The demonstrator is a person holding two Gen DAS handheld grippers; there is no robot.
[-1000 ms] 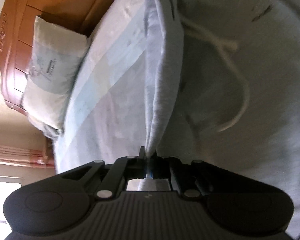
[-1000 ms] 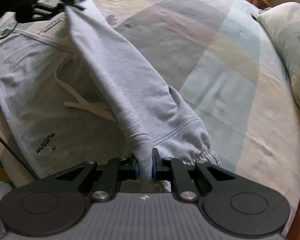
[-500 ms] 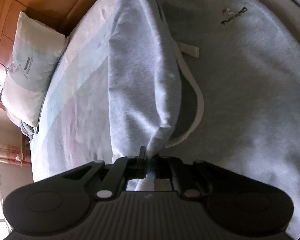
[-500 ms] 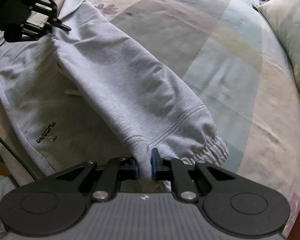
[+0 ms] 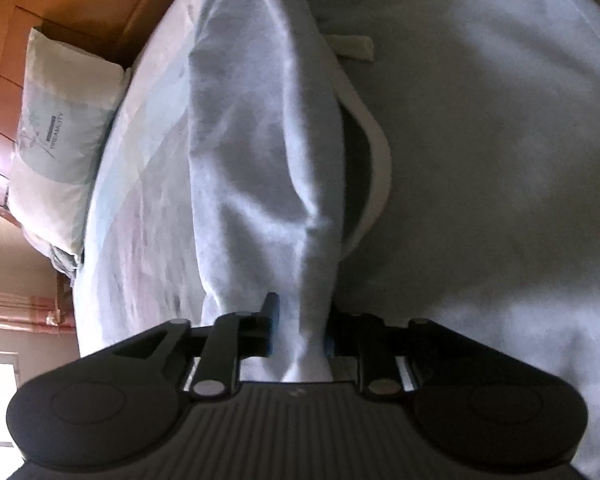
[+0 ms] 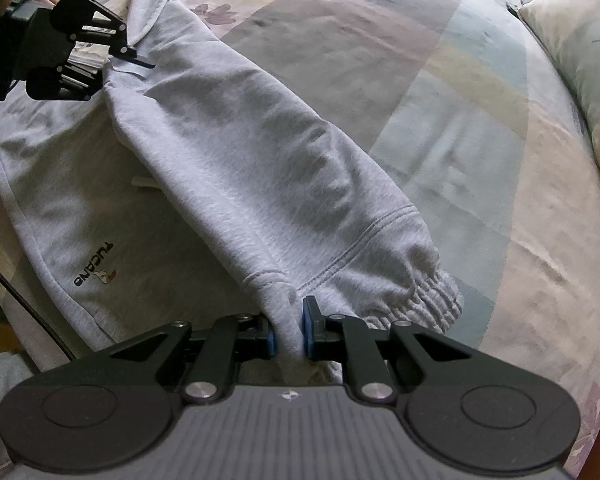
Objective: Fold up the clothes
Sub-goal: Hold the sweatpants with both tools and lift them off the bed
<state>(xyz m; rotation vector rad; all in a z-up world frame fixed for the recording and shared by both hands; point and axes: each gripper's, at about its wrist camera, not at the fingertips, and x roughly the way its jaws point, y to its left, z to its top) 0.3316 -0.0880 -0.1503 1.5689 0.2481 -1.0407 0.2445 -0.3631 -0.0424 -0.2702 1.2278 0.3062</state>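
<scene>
grey sweatshirt [image 6: 80, 184] lies flat on the bed [image 6: 440, 120], its sleeve [image 6: 260, 168] folded across the body. right gripper [image 6: 289, 330] is clenched on the cuff end. left gripper [image 5: 300, 332] has just been opening, sleeve fabric loose between its jaws.

Legend. The brand "TUCANO", with a small bird emblem beside it, is showing in dark letters on the grey sweatshirt [image 6: 94, 274]. The word "DREAMCITY" is running along a pillow [image 5: 58, 132]; in the right wrist view the same print is appearing cut off at the frame's edge.
</scene>
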